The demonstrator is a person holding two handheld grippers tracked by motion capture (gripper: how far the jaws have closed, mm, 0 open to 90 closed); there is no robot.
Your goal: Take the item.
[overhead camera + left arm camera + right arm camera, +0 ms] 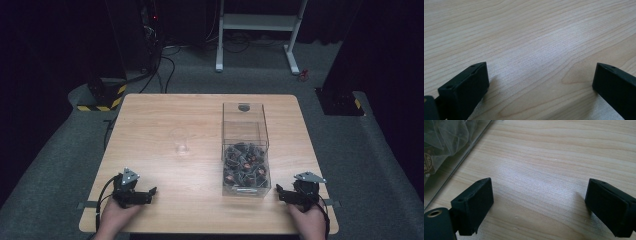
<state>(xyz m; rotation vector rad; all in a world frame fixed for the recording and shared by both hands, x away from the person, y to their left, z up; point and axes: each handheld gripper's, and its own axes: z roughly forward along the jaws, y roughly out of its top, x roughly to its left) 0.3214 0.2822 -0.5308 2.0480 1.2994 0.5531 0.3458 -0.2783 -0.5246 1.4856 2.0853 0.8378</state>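
Note:
A clear plastic box [245, 150] stands right of the table's middle, its front half filled with several small dark wrapped pieces [245, 162]. A clear glass cup [181, 141] stands left of it near the centre. My left gripper [148, 193] rests low at the front left, held by a hand, open over bare wood [540, 75]. My right gripper [280, 192] sits at the front right, just right of the box's front corner, open with nothing between its jaws [539, 197]. The box's clear wall [454, 157] shows at the upper left of the right gripper view.
The light wooden table [165, 115] stands on grey carpet. A white desk frame [260, 30] and black equipment with cables [150, 45] are beyond the far edge. A yellow-and-black striped base [102, 100] sits at the far left corner.

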